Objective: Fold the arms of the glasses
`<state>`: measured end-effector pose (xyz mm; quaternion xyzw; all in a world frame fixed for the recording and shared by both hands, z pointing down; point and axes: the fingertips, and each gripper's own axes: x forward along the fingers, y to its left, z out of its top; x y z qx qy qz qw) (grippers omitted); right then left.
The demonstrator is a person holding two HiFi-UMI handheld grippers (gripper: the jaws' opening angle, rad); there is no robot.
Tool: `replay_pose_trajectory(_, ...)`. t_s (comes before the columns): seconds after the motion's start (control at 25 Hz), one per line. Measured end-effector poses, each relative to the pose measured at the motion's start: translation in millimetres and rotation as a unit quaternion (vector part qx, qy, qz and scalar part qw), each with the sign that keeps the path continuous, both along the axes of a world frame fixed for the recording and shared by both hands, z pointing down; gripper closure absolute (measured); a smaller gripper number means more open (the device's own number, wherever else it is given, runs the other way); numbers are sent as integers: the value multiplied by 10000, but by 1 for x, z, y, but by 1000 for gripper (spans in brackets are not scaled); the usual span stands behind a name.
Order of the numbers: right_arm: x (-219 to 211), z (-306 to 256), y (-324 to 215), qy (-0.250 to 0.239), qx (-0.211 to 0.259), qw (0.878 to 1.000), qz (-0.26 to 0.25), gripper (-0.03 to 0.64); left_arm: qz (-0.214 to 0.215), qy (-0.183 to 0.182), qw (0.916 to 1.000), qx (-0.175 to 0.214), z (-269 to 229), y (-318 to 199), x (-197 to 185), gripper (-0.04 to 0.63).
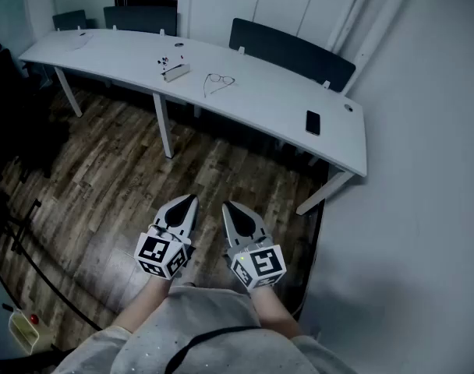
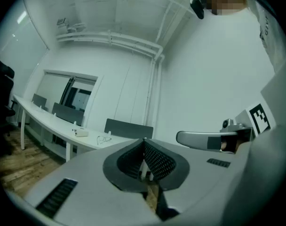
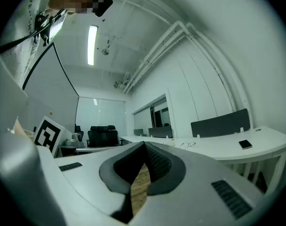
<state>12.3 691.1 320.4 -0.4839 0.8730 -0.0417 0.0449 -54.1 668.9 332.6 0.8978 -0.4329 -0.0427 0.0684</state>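
A pair of thin-framed glasses [image 1: 219,81] lies with its arms spread on the long white table [image 1: 260,104], far from both grippers. The same glasses [image 2: 104,138] look tiny in the left gripper view and the glasses [image 3: 187,145] show faintly in the right gripper view. My left gripper [image 1: 192,199] and right gripper [image 1: 225,206] hang side by side over the wooden floor, close to my body, both shut with nothing between the jaws. They point level towards the table.
On the table lie a black phone [image 1: 313,122] at the right, a small white box [image 1: 175,72] left of the glasses and a few tiny items. Dark partition panels [image 1: 290,53] stand behind the table. A white wall [image 1: 424,170] runs along the right.
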Motion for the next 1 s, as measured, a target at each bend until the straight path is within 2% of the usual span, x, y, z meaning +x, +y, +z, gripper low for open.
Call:
replay_pose_trajectory(0.32,7,17,1,41,-85,9999,-38,598,-148,2,9998,-104,20,7,1,580)
replay_pose_trajectory(0.52,13,28,-21,143,-176,9997,-77,598,-225,92,9996,-156,30,-19,5,580)
replay_pose_trajectory(0.72,19,42,-71,142,-306,9994,-121,598,-124,107,9997,-161,40,-70,15,580)
replay_pose_trajectory(1.0,14,40,-179,196,-307,9993,-123,598,-18,73,9998,-191,35,-188,14,580)
